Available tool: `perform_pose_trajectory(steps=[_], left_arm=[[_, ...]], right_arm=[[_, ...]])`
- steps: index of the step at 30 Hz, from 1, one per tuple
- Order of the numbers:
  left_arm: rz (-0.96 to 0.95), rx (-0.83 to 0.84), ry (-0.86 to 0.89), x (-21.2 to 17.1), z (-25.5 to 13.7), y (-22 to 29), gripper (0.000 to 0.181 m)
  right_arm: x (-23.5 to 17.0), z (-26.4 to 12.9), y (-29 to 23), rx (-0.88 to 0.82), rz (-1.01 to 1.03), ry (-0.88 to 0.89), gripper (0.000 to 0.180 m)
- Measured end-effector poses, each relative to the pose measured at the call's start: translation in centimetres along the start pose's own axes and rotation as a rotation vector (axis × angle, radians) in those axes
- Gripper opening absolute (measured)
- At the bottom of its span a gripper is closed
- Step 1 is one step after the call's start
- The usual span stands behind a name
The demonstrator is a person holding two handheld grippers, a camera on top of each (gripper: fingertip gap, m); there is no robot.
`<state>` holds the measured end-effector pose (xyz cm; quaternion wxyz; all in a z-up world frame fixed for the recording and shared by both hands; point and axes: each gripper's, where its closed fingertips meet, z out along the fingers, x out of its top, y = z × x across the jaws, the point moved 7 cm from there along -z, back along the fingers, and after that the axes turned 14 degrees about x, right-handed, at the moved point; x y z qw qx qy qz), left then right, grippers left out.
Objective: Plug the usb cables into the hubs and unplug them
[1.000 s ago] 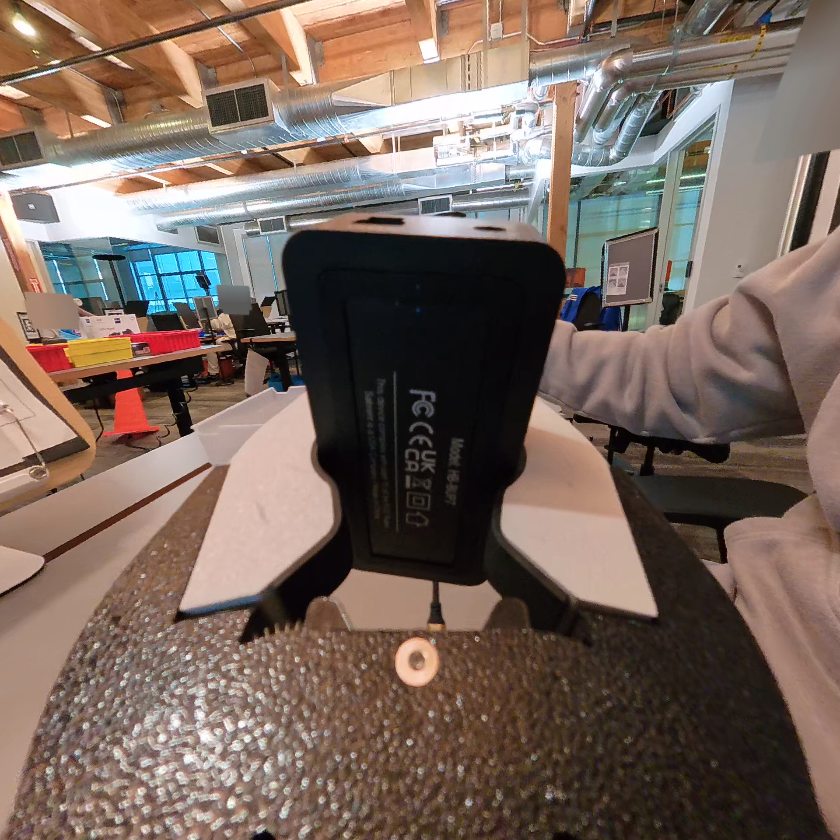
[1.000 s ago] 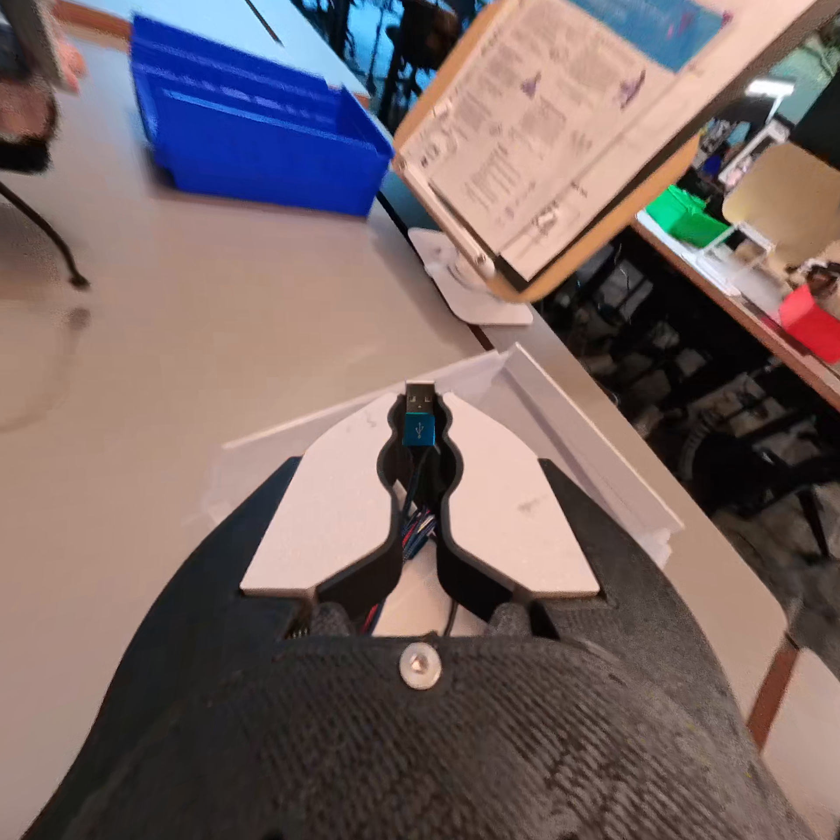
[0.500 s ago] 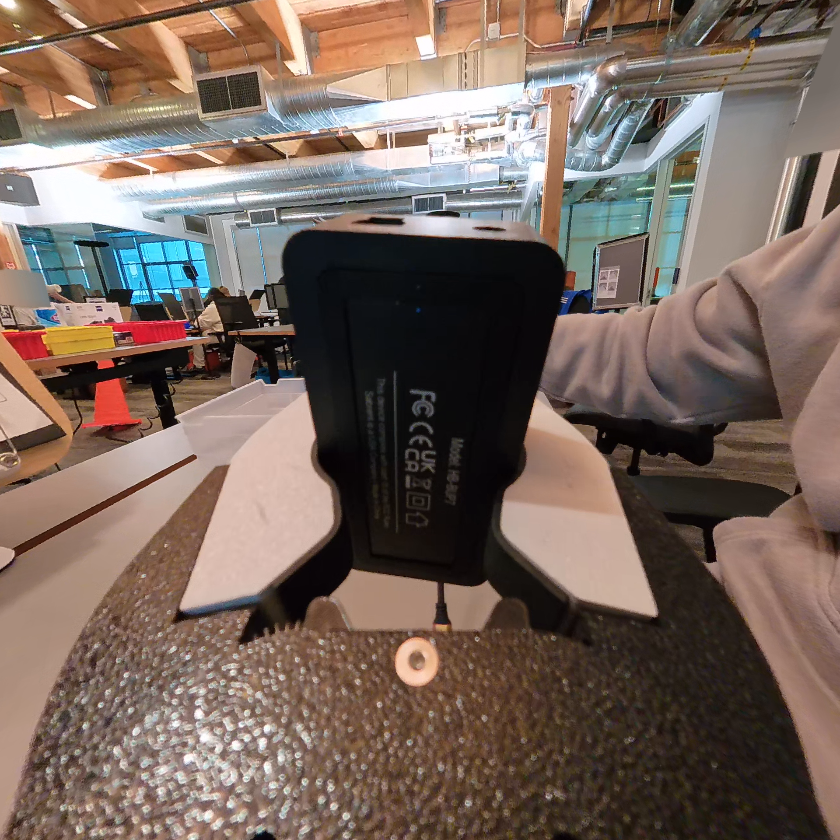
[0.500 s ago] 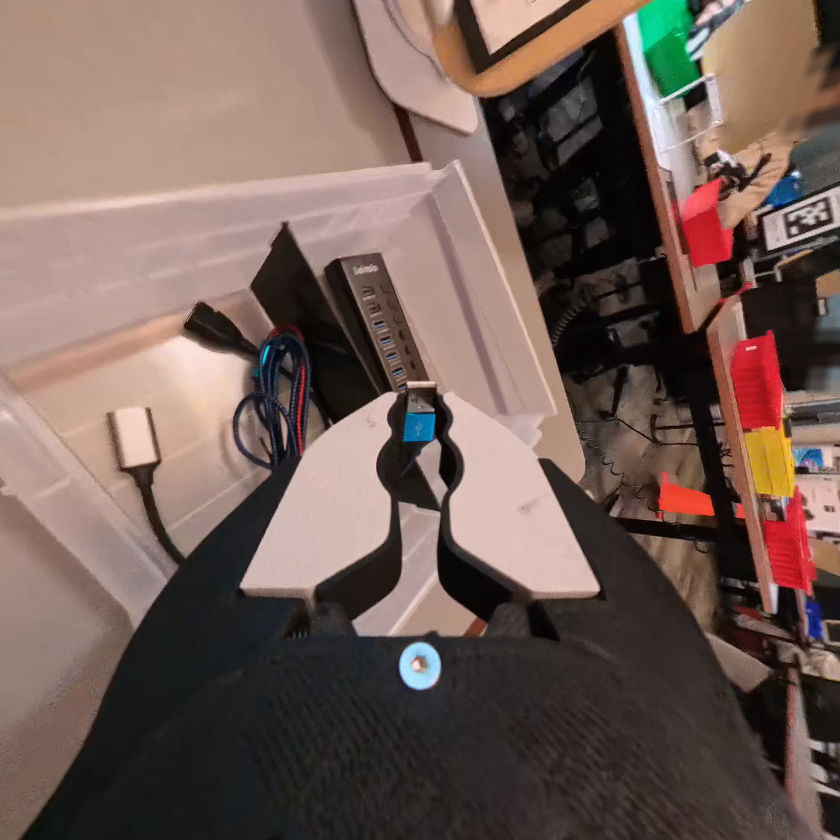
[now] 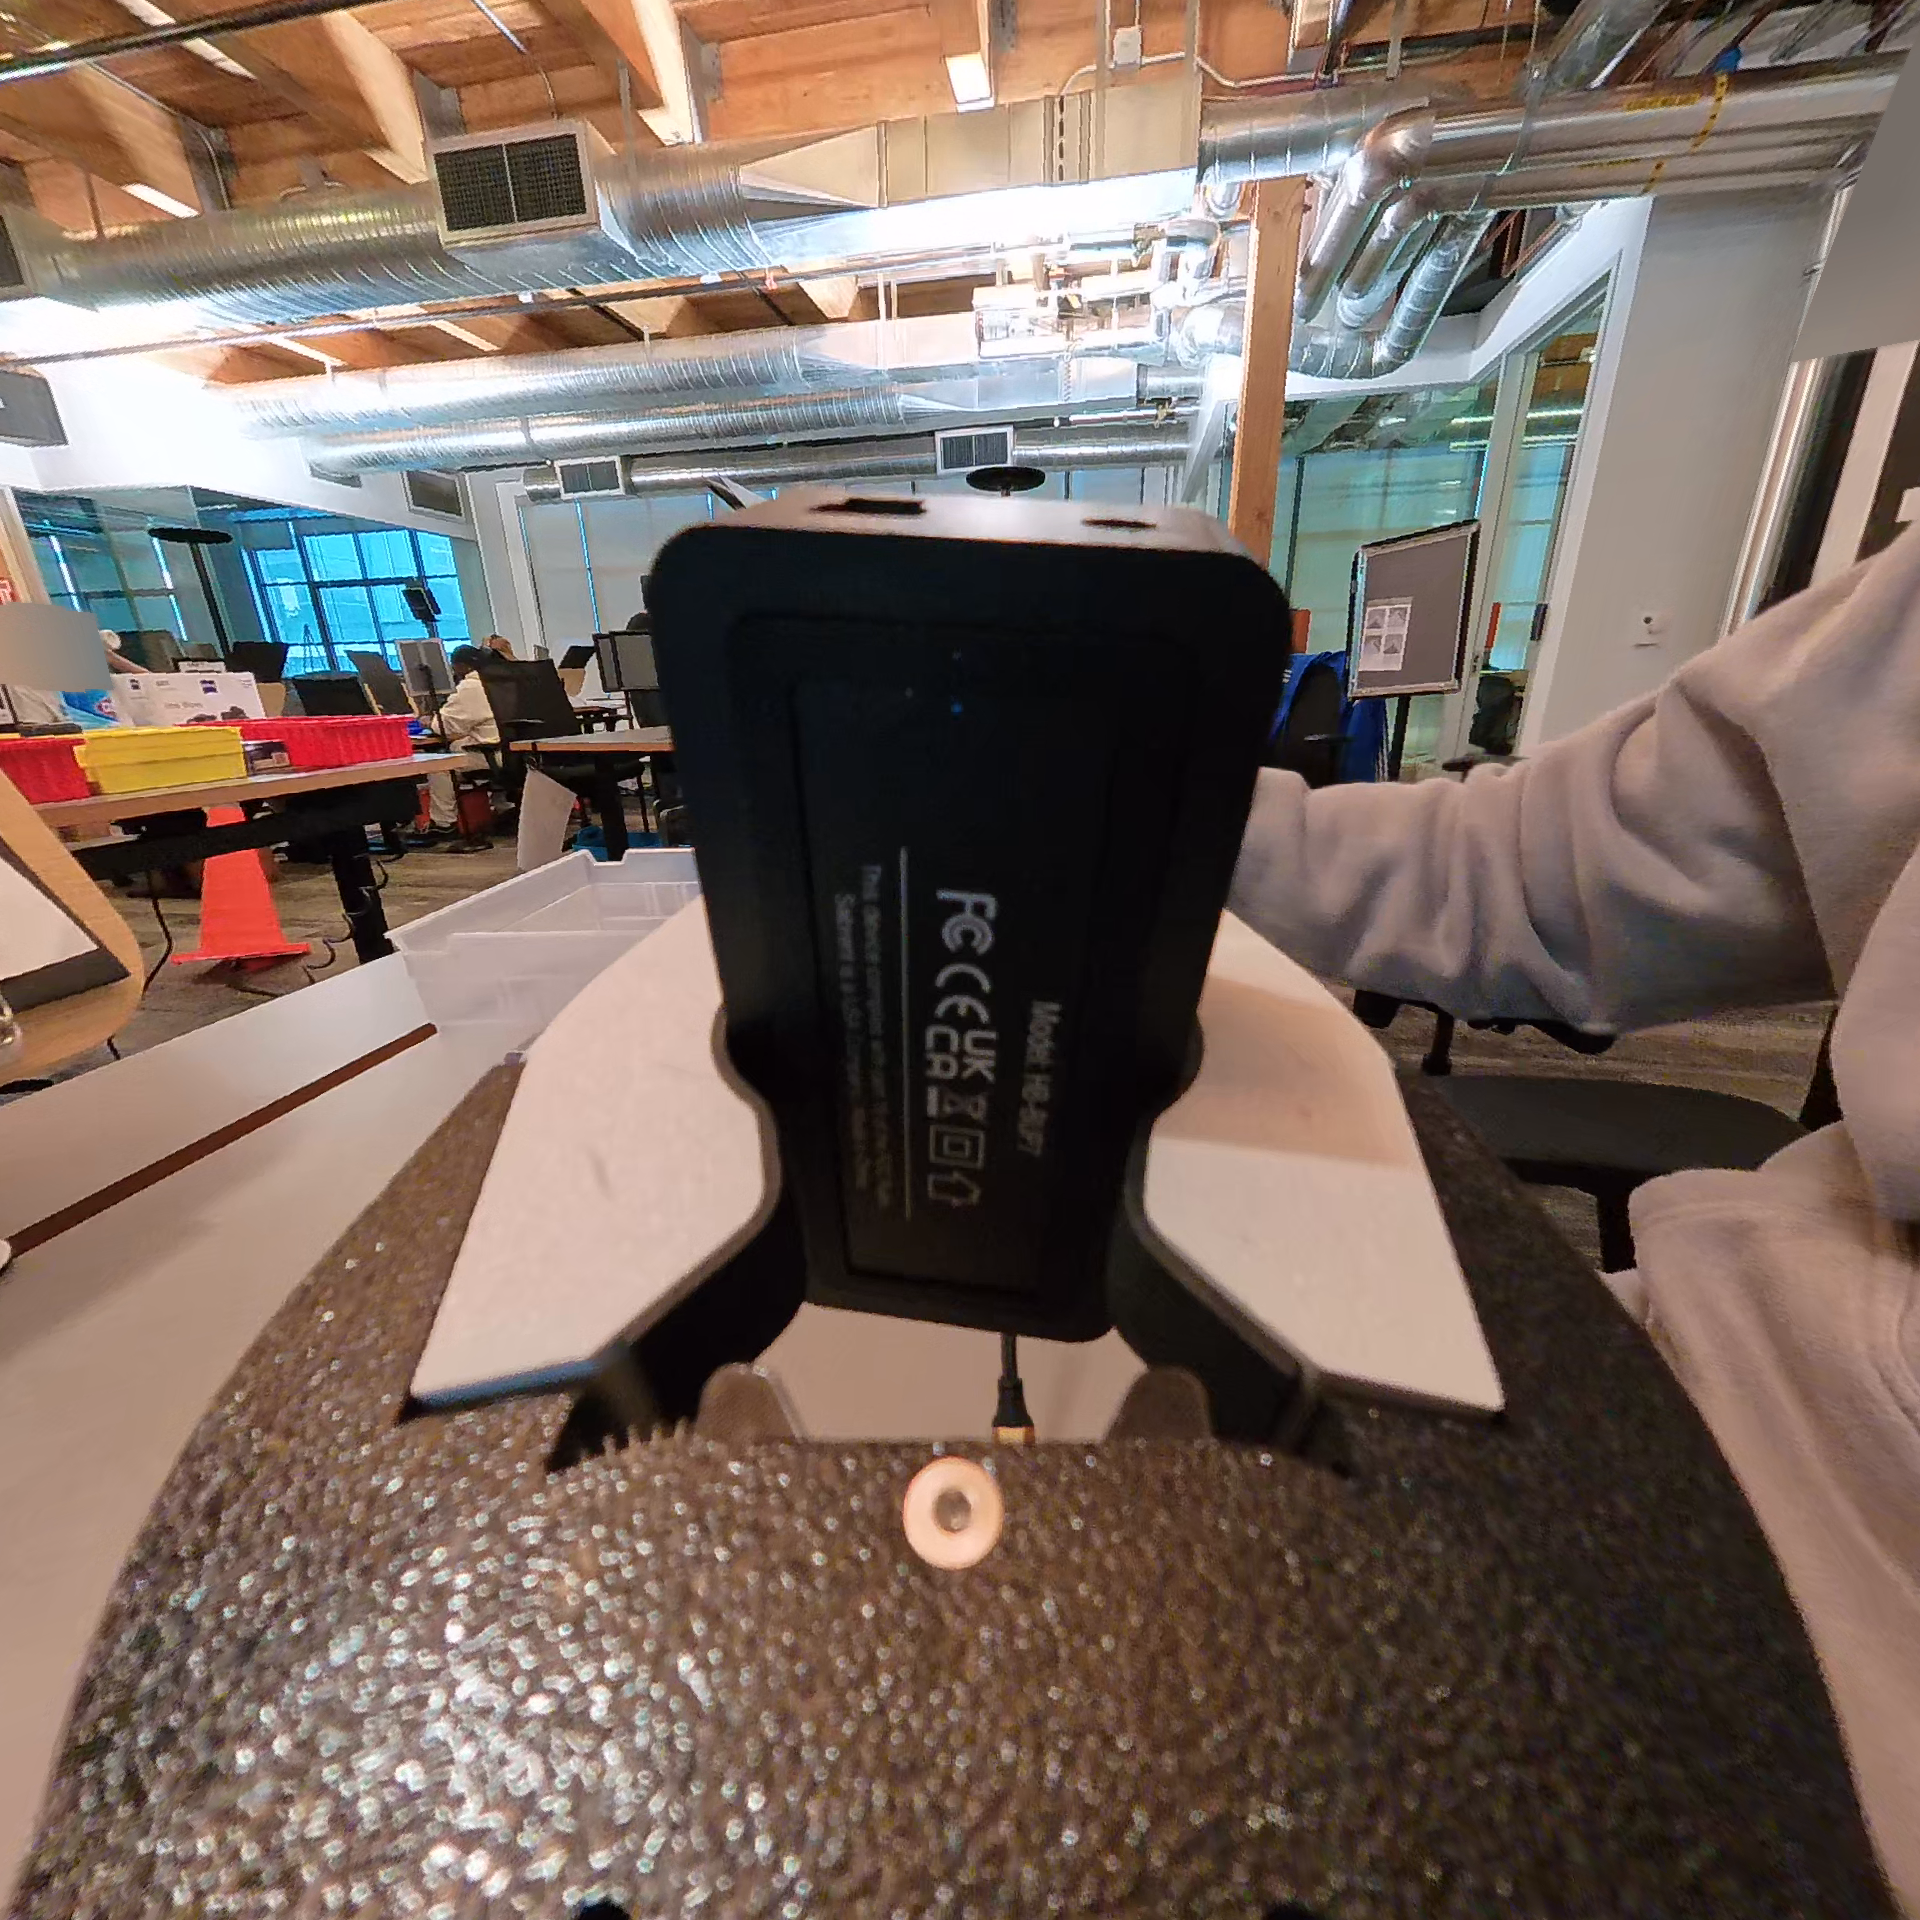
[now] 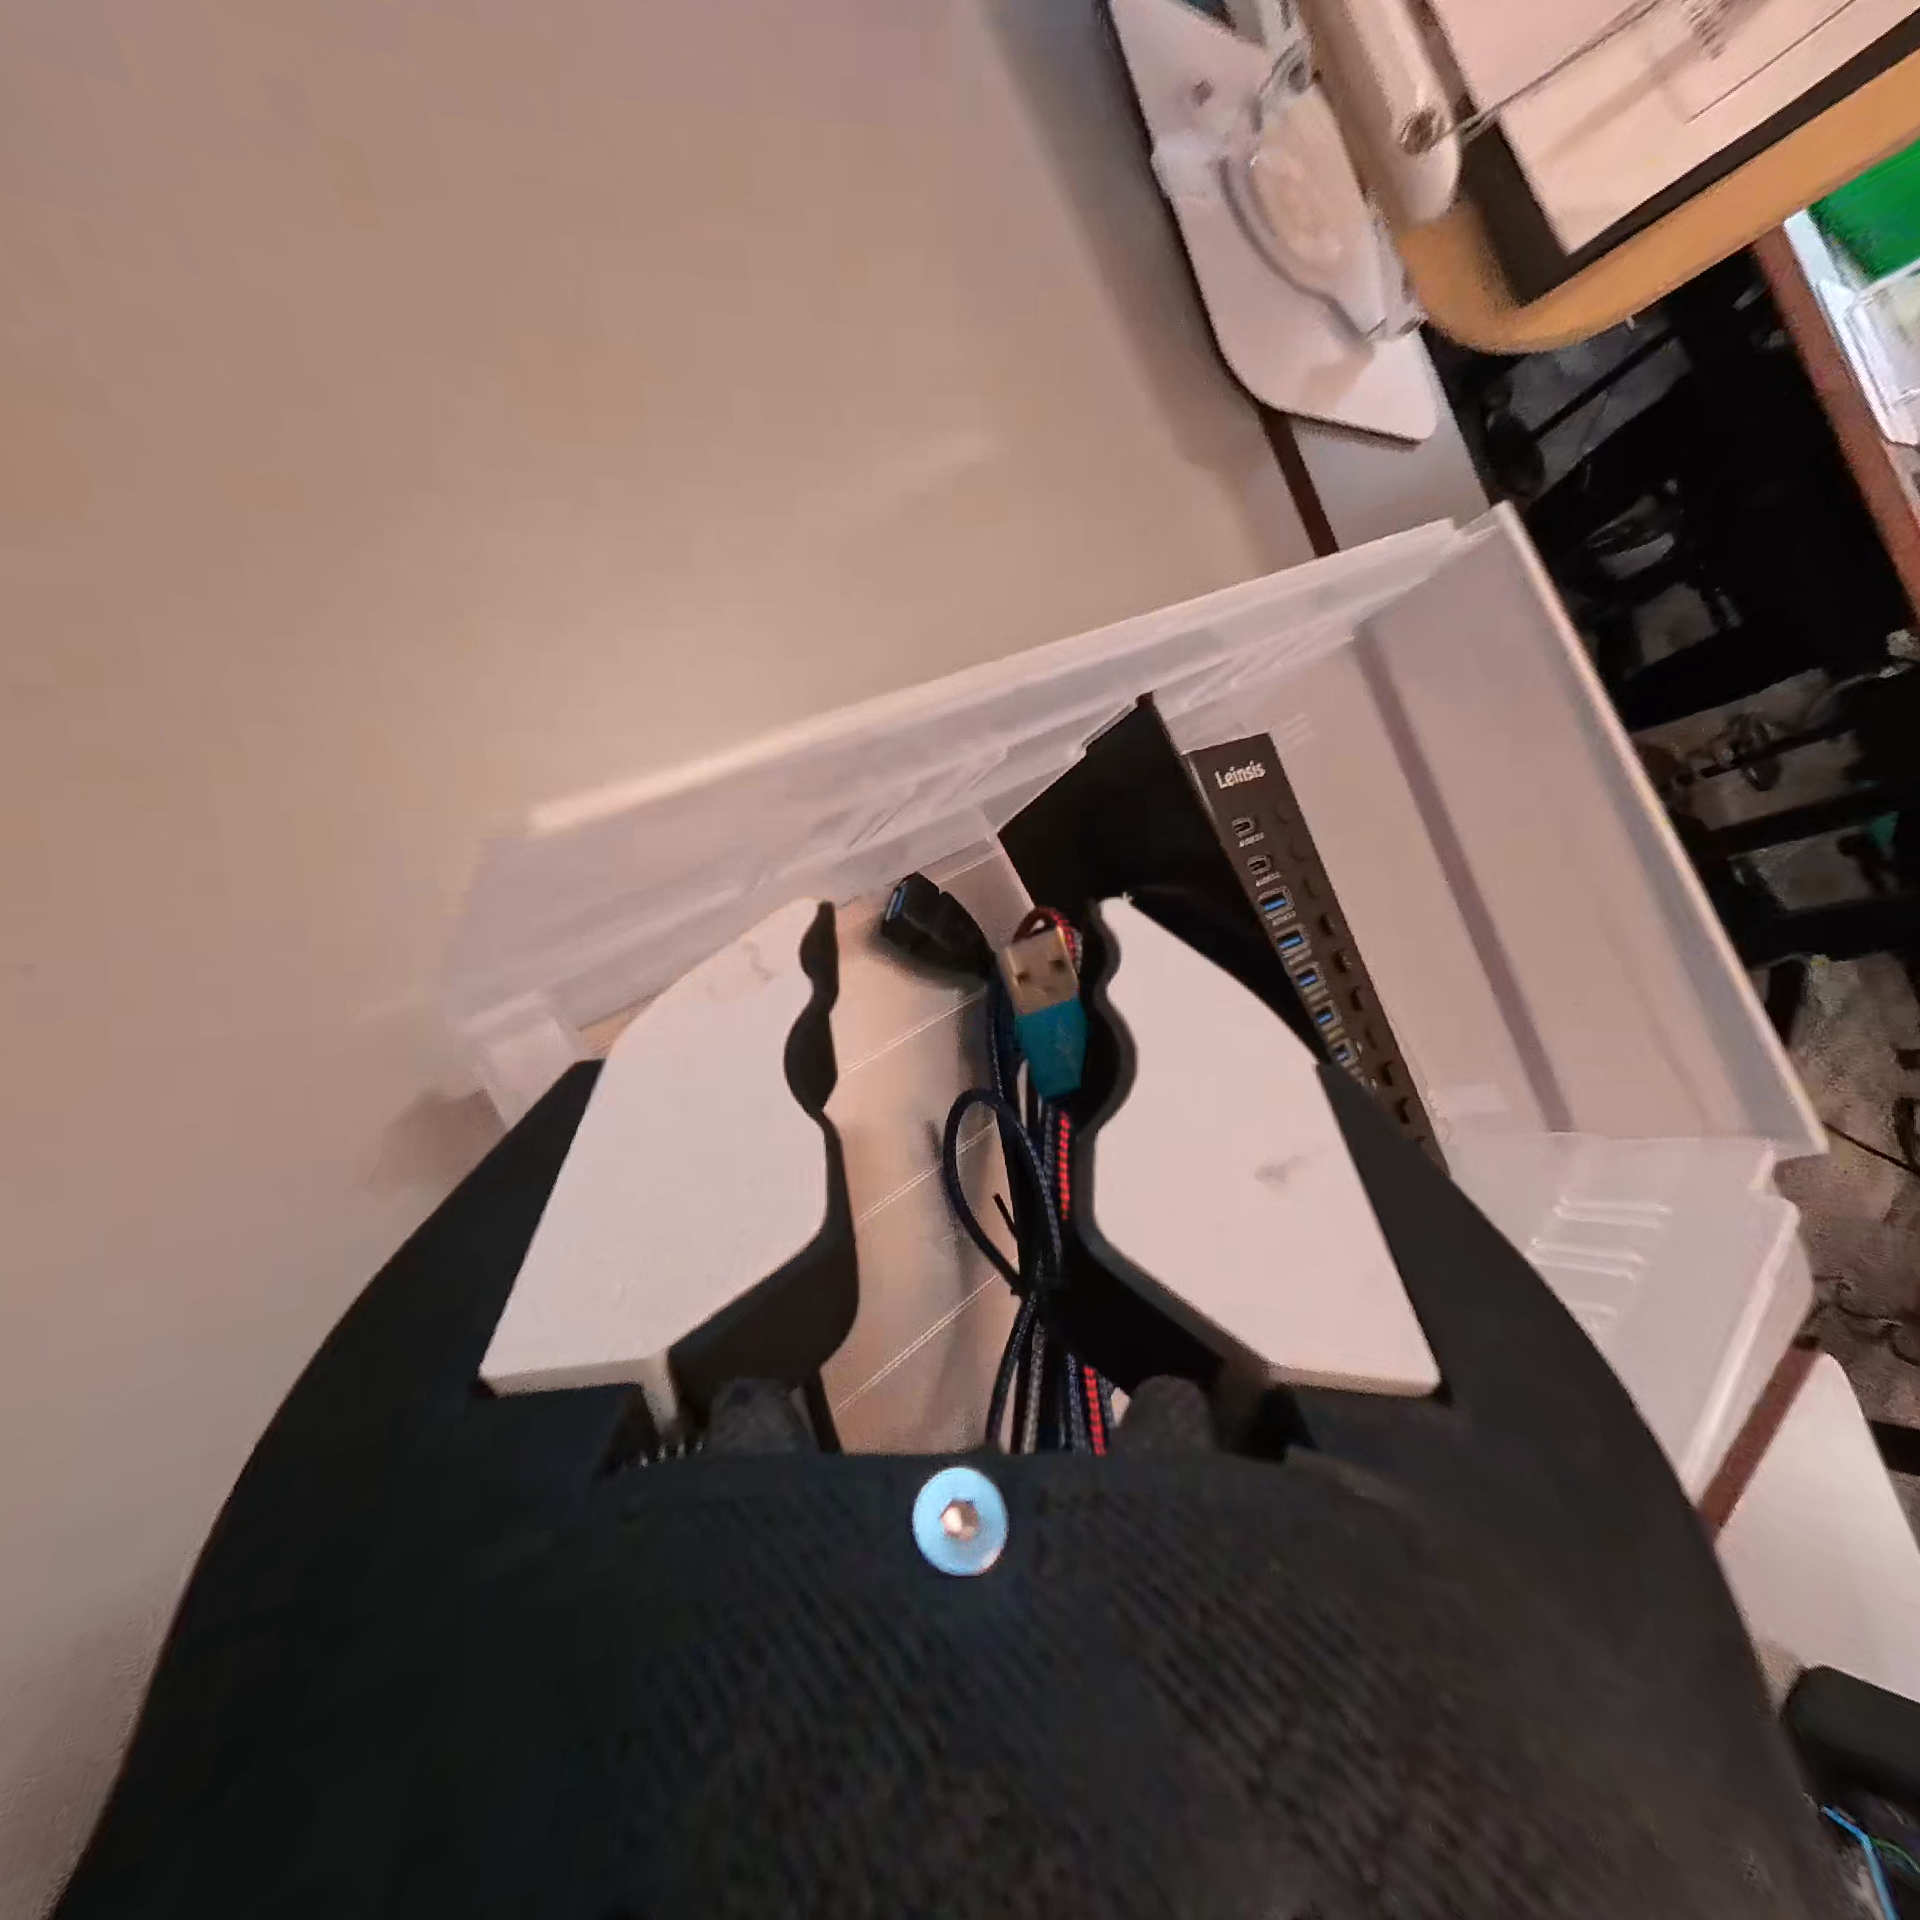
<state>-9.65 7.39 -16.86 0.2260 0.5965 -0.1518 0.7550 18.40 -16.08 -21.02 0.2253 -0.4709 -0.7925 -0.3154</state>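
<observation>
My left gripper (image 5: 966,935) is shut on a black USB hub (image 5: 966,790) and holds it upright above the table, with its label side facing the camera. A thin cable end (image 5: 1010,1397) hangs under the hub. My right gripper (image 6: 961,935) is open over a white bin (image 6: 1455,727). A USB plug with a teal housing (image 6: 1049,1013) lies loose between the jaws, close to the right finger. Its blue and red braided cable bundle (image 6: 1039,1247) trails below. A second black hub (image 6: 1288,914) with blue ports leans in the bin.
The white bin also shows in the left wrist view (image 5: 540,935). A person's light sleeve (image 5: 1558,883) reaches in from the right. A clipboard stand (image 6: 1299,260) stands on the beige table (image 6: 520,416) beyond the bin. The table edge runs right of the bin.
My right gripper swung down over the bin and opened, letting go of the teal USB plug. My left gripper has kept the hub almost still.
</observation>
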Motion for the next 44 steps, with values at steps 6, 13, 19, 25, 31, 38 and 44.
perform_pose_trajectory(steps=[6,13,19,25,31,38,44], left_arm=[[-0.006,-0.004,-0.001,-0.1,0.0,0.0,0.074],[-0.011,-0.005,-0.007,-0.3,0.3,0.1,0.074],[-0.017,-0.009,-0.003,-0.9,0.5,0.1,0.074],[0.040,-0.092,-0.079,-2.3,1.3,1.3,0.074],[0.189,-0.128,-0.208,-3.5,2.4,3.0,0.073],[0.221,-0.115,-0.207,-4.1,2.8,3.2,0.074],[0.234,-0.105,-0.210,-4.3,2.9,3.2,0.073]], right_arm=[[0.9,-4.2,-0.4,-0.064,0.053,0.107,0.054],[1.5,-7.0,-1.7,-0.282,0.233,0.249,0.066],[10.3,-2.3,-10.2,0.013,0.131,0.536,0.063],[16.9,2.4,-14.2,0.199,0.065,0.613,0.054],[17.3,4.8,-15.5,0.347,-0.029,0.568,0.027],[16.5,5.0,-15.7,0.381,-0.035,0.598,0.017],[16.2,5.2,-15.7,0.390,-0.038,0.600,0.009]])
